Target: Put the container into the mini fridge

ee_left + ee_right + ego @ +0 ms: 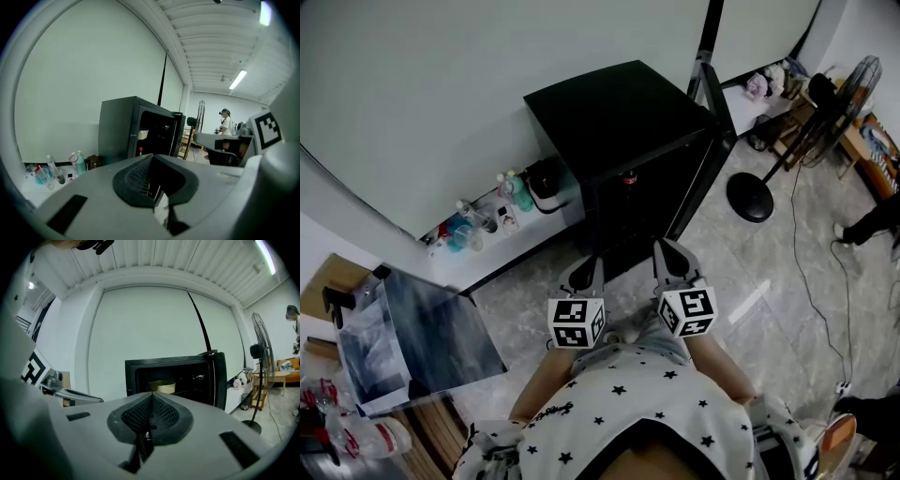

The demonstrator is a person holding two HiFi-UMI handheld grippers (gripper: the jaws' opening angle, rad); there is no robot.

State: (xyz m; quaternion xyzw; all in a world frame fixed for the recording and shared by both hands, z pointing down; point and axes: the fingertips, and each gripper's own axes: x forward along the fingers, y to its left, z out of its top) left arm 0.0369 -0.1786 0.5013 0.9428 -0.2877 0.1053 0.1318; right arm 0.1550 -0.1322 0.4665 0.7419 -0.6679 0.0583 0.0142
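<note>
- The right hand-held gripper (151,397) is shown at lower centre of its own view, jaws pressed together with nothing between them.
- The left hand-held gripper (151,158) is likewise held closed and empty.
- The container (161,386), pale and round, is seen at mid-frame on a shelf inside the black mini fridge (619,122).
- The fridge door (219,378) is swung open to the right.
- Bottles (478,223) are clustered on a white ledge (553,220) left of the fridge.

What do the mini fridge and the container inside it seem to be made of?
Mini fridge: probably painted metal, matte black, judging by its flat panels, crisp edges and soft sheen. Container: perhaps plastic or paper. It looks pale yellowish, round and dull, but it is too small to tell for sure.
</note>
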